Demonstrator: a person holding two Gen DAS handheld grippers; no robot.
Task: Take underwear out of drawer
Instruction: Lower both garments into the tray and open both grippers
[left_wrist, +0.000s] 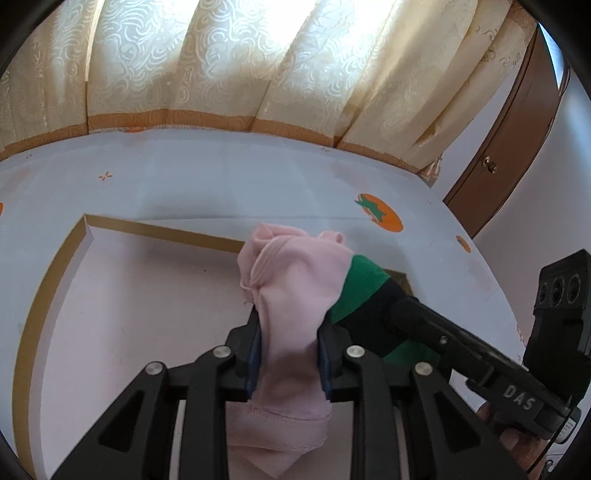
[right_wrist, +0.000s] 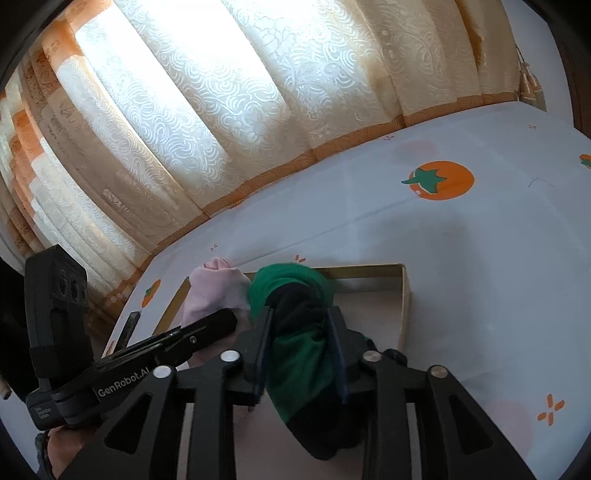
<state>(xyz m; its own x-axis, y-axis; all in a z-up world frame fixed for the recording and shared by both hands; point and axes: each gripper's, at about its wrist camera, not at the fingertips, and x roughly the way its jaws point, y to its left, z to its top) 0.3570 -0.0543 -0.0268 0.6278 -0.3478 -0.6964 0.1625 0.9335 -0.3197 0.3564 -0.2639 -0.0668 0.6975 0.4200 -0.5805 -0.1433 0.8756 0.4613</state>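
Note:
My left gripper (left_wrist: 288, 350) is shut on a pink piece of underwear (left_wrist: 291, 295), held above the open drawer (left_wrist: 74, 243), a shallow box with a gold rim and a pale pink floor. My right gripper (right_wrist: 301, 347) is shut on a green and black piece of underwear (right_wrist: 295, 354), held above the same drawer (right_wrist: 404, 295). The two garments touch side by side. The pink one also shows in the right wrist view (right_wrist: 216, 291), and the green and black one in the left wrist view (left_wrist: 364, 284).
The drawer lies on a white cloth (left_wrist: 221, 177) printed with orange fruit (right_wrist: 441, 181). Cream patterned curtains (left_wrist: 221, 55) hang behind it. A brown wooden door (left_wrist: 506, 147) stands at the right.

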